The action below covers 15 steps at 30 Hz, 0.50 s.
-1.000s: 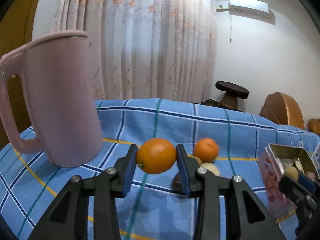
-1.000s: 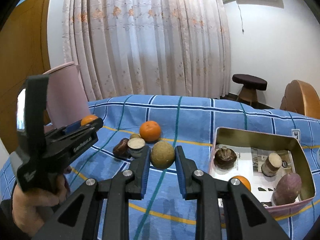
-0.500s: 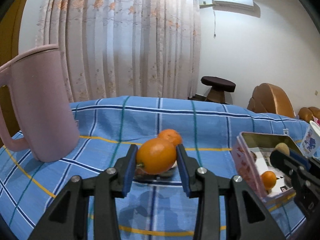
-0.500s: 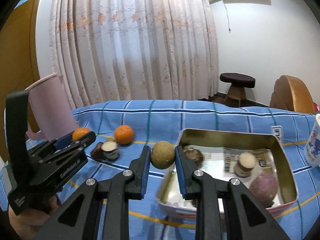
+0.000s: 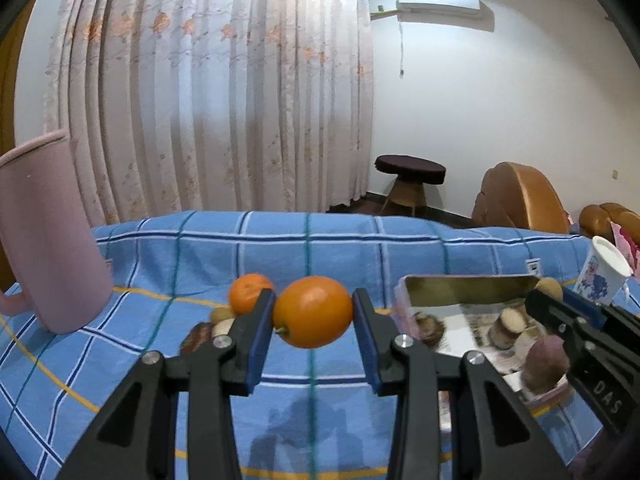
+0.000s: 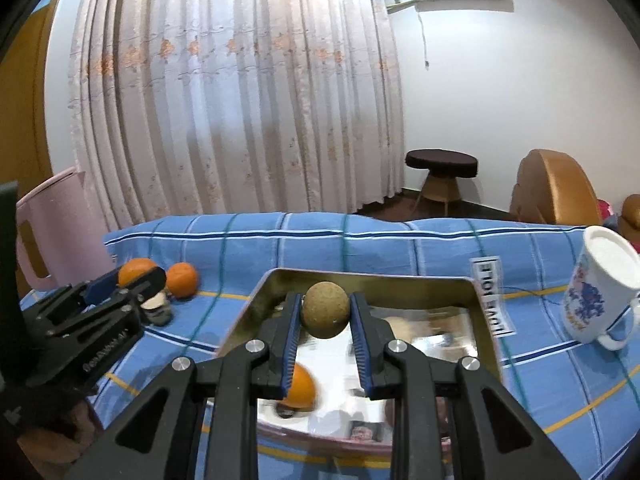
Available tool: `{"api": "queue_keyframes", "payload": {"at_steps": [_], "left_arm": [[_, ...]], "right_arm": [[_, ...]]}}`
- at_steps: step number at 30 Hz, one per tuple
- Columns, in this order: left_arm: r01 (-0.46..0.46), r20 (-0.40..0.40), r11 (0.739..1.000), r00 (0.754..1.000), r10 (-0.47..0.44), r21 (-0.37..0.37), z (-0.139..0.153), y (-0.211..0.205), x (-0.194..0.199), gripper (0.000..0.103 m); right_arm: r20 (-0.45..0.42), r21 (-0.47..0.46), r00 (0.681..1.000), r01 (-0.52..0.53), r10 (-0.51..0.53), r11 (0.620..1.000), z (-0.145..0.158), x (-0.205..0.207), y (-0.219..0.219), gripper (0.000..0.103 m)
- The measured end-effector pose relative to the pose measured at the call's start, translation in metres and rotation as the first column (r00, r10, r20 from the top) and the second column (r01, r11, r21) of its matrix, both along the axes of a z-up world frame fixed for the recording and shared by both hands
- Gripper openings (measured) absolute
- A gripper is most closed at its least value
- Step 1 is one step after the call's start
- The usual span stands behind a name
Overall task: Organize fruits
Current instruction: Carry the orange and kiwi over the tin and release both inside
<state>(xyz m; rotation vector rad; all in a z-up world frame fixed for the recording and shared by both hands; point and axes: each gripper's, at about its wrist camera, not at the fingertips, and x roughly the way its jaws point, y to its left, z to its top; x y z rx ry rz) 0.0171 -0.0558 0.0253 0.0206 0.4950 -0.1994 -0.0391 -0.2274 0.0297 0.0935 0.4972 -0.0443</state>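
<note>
Here, the desk [image 5: 360, 248] lies under a blue checked cloth with yellow and teal lines. In the left wrist view a tall pink pitcher [image 5: 44, 236] stands at nine o'clock, well apart from the rest. A metal tin [image 6: 482, 304] sits at the middle of the right wrist view, open side up, its floor mirror-bright. A white mug with blue print [image 6: 596, 292] stands tilted at three o'clock, apart from the tin.

The left tongs [image 5: 313, 312] pinch an orange [image 5: 313, 311] between the blue pads, held in the air over the cloth, with the tin toward three o'clock. The right tongs [image 6: 325, 310] pinch a round brown fruit [image 6: 325, 309] and hold it above the tin's inside.

A second orange [image 5: 248, 293] lies on the cloth just behind the left tongs, at ten o'clock from the held one, with a few small brownish fruits [image 5: 222, 314] beside it. Inside the tin lie another orange [image 6: 302, 388], partly hidden by the right tongs, a purplish fruit [image 5: 546, 360] and a small cut piece [image 5: 508, 322]; they are blurred.
</note>
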Motion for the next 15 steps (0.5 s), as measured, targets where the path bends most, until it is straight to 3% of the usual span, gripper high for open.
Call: {"api": "queue_keyframes", "payload": {"at_steps": [7, 15], "left_arm": [[0.054, -0.004, 0.999, 0.999, -0.054, 0.008, 0.001, -0.041, 0.004, 0.041], [0.088, -0.036, 0.996, 0.996, -0.088, 0.024, -0.009, -0.075, 0.013, 0.041]], "right_arm": [[0.000, -0.070, 0.998, 0.069, -0.069, 0.995, -0.002, 0.002, -0.033, 0.027], [-0.032, -0.058, 0.995, 0.095, -0.097, 0.994, -0.008, 0.009, -0.057, 0.027]]}}
